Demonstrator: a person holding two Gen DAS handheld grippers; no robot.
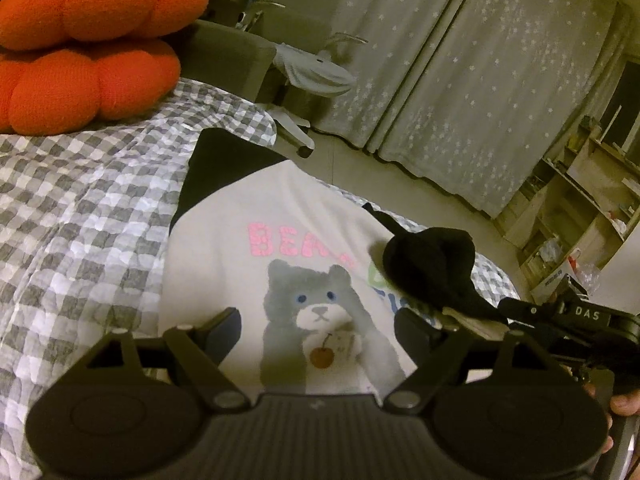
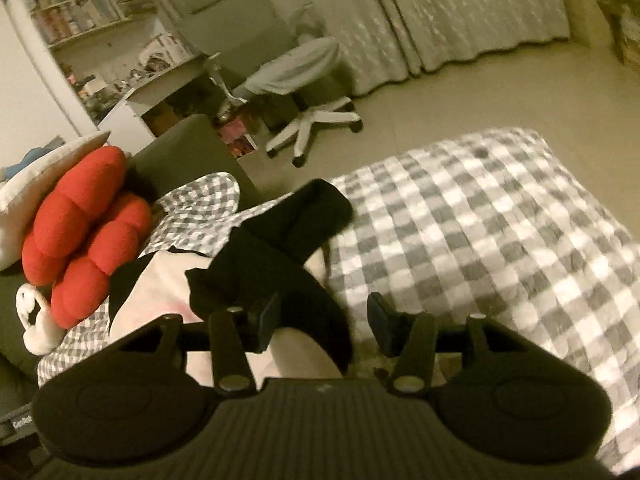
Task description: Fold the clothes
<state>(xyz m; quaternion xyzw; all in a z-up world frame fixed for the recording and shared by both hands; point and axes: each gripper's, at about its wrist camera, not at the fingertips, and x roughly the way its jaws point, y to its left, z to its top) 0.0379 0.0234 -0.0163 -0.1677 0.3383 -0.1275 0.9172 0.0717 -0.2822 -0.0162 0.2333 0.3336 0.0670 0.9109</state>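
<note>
We see the shirt (image 1: 248, 216) flat on the bed (image 1: 80, 208), one sleeve (image 1: 432, 268) bunched on its right side. Two cushions (image 1: 88, 48) stacked at the bed's far left. Chair (image 2: 296, 76) on the floor (image 2: 440, 100) behind the bed, curtains (image 1: 460, 60) behind it.

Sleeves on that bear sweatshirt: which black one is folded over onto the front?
The black sleeve bunched on the print, beside the right hand-held gripper. The other sleeve lies flat on the checked bedcover.

Both wrist views close above the bed (image 1: 80, 200), angled down, sharing sweatshirt (image 1: 224, 216), red cushions (image 2: 84, 220), curtains (image 1: 460, 80)
</note>
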